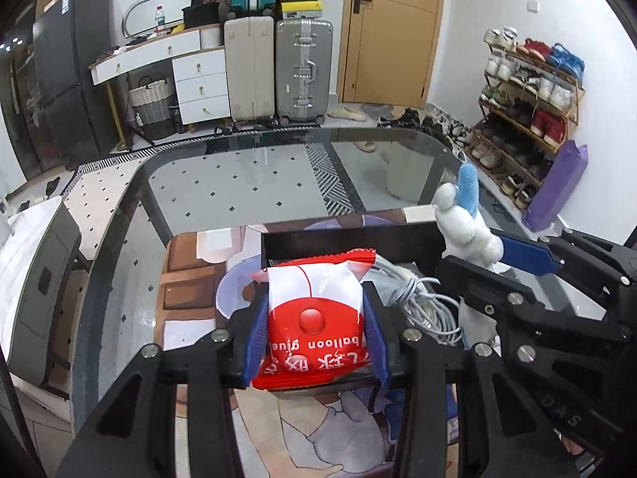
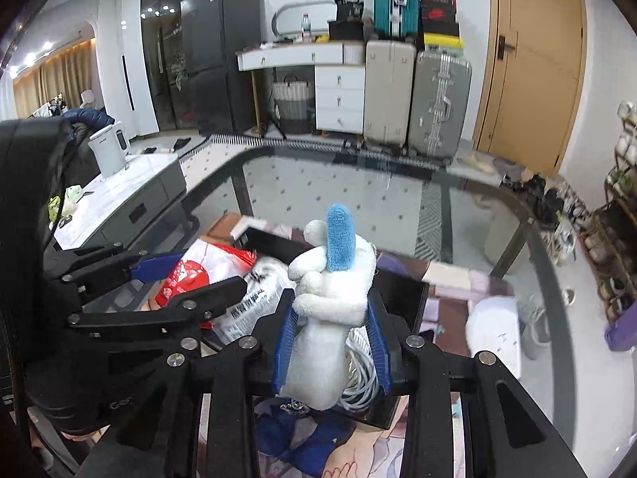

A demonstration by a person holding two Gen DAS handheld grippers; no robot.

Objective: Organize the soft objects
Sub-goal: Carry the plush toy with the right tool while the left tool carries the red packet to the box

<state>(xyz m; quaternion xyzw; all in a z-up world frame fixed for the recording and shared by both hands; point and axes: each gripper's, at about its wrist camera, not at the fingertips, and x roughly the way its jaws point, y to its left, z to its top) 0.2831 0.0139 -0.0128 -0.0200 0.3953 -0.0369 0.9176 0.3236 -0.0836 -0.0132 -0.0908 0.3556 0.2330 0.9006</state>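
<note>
My left gripper (image 1: 314, 318) is shut on a red and white balloon glue packet (image 1: 314, 310) and holds it over the black tray (image 1: 350, 245). It also shows in the right wrist view (image 2: 191, 275). My right gripper (image 2: 332, 318) is shut on a white plush toy with a blue ear (image 2: 334, 279), held above the same tray (image 2: 402, 290). The toy shows at the right in the left wrist view (image 1: 466, 219). A coil of white cable (image 1: 422, 302) and a clear printed bag (image 2: 254, 302) lie in the tray.
The tray stands on a printed mat (image 1: 191, 279) on a glass table (image 1: 247, 175). A white soft object (image 2: 493, 326) lies on the table at the right. Suitcases (image 1: 278, 67), a white desk, a shoe rack (image 1: 529, 99) and a door stand behind.
</note>
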